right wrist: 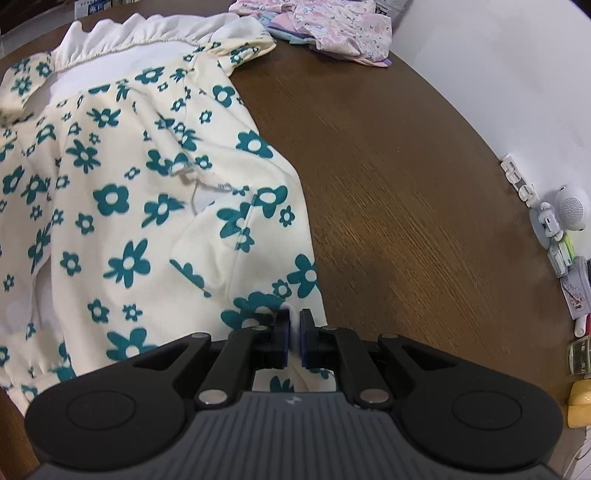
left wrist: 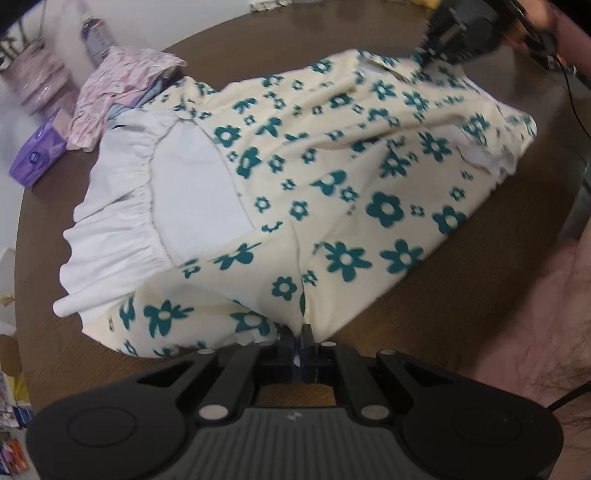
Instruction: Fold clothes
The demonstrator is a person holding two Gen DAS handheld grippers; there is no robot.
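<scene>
A cream garment with teal flowers and a white ruffled collar lies spread over the round brown table. My left gripper is shut on a pinch of its near edge. At the far corner of the cloth, the right gripper shows in the left wrist view. In the right wrist view the same garment fills the left half, and my right gripper is shut on its near right edge, with a sliver of cloth between the blue pads.
A crumpled pink floral garment lies at the table's far side, beside a purple box. Small white gadgets and a speaker sit off the table's right edge. A person's forearm is at right.
</scene>
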